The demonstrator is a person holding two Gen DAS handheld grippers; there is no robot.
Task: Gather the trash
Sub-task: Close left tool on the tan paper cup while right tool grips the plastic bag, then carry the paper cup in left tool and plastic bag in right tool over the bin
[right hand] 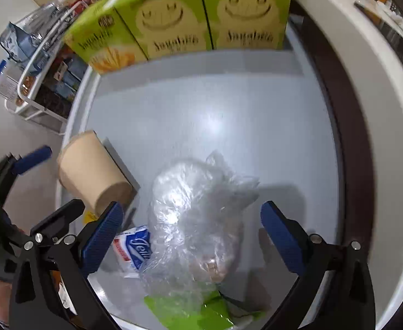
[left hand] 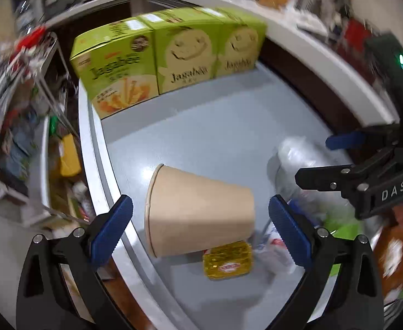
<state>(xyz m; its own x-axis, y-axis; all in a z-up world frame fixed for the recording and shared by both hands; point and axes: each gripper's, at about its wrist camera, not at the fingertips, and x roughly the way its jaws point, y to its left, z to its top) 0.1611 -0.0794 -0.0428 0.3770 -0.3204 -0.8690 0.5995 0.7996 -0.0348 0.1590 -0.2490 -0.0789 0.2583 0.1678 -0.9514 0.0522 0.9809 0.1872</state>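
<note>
The left claw (left hand: 200,221) is hanging spread wide in the lower part of its view, straddling a tan paper cup (left hand: 198,214) that is lying on its side on the grey worktop (left hand: 215,132), its fingers not touching it. A yellow sachet (left hand: 227,260) is sitting just below the cup. The right claw (right hand: 191,231) is likewise gaping, framing a crumpled clear plastic bag (right hand: 198,220) at the centre of its view. Green snack boxes (left hand: 168,55) are standing along the top.
</note>
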